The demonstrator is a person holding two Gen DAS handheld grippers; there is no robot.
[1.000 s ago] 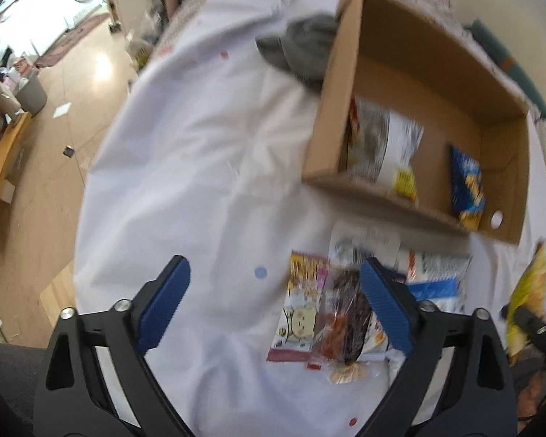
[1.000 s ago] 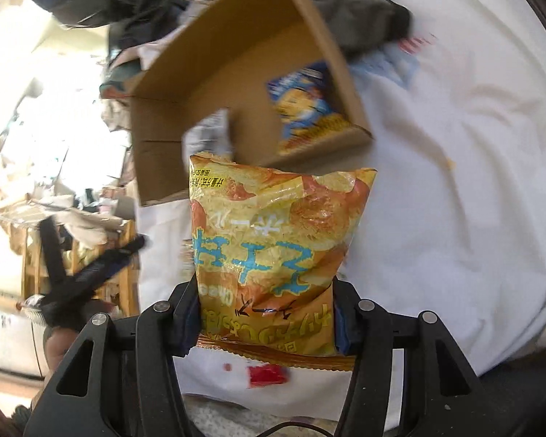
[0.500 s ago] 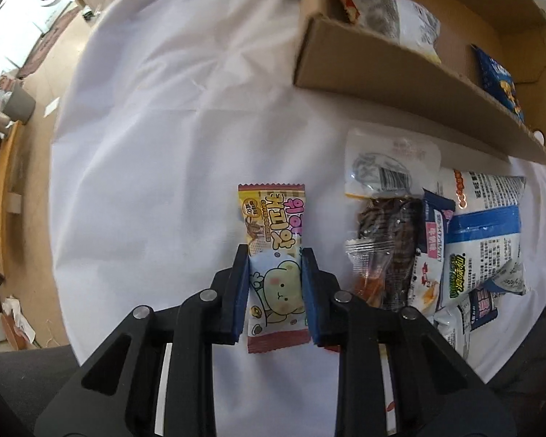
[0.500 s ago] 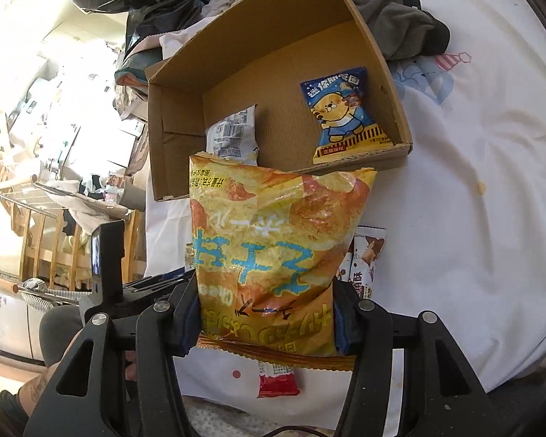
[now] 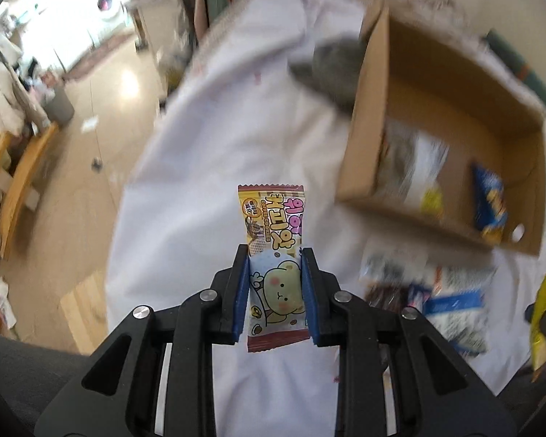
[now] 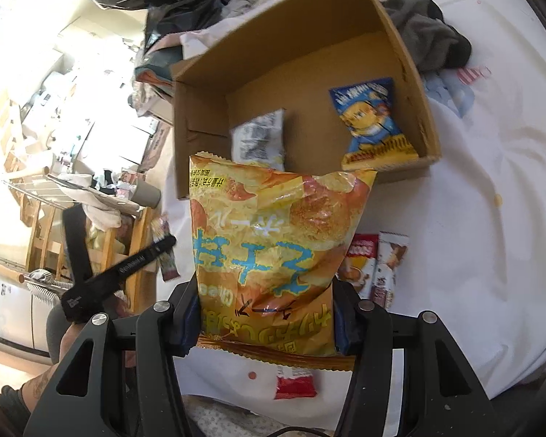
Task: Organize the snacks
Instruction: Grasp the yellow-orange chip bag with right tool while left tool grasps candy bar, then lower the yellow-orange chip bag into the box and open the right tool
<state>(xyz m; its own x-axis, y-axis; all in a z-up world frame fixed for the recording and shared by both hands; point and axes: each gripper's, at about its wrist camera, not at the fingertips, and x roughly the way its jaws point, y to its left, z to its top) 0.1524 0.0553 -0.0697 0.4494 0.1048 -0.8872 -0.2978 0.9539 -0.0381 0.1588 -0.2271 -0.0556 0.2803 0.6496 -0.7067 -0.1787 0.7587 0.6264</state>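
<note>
Left wrist view: my left gripper (image 5: 275, 259) is pinching a bear-print wafer packet (image 5: 273, 255) between nearly closed blue pads, lifting it above the white sheet (image 5: 207, 182). My right gripper (image 6: 265, 313) is clamping an orange chip bag (image 6: 273, 255) upright, near the cardboard box (image 6: 411, 83) holding a blue snack bag (image 6: 373, 123).

Setting: lived-in home, not a lab or shop. A white front-loading washing machine (image 5: 105, 2) is standing in the bright far-left room beyond glossy beige flooring (image 5: 91, 116). A white wrinkled bed sheet (image 5: 207, 145) is covering the work surface. A wooden-framed laundry drying rack (image 6: 47, 196) is holding draped clothes at left. A crumpled grey garment (image 6: 424, 36) is lying far right.
</note>
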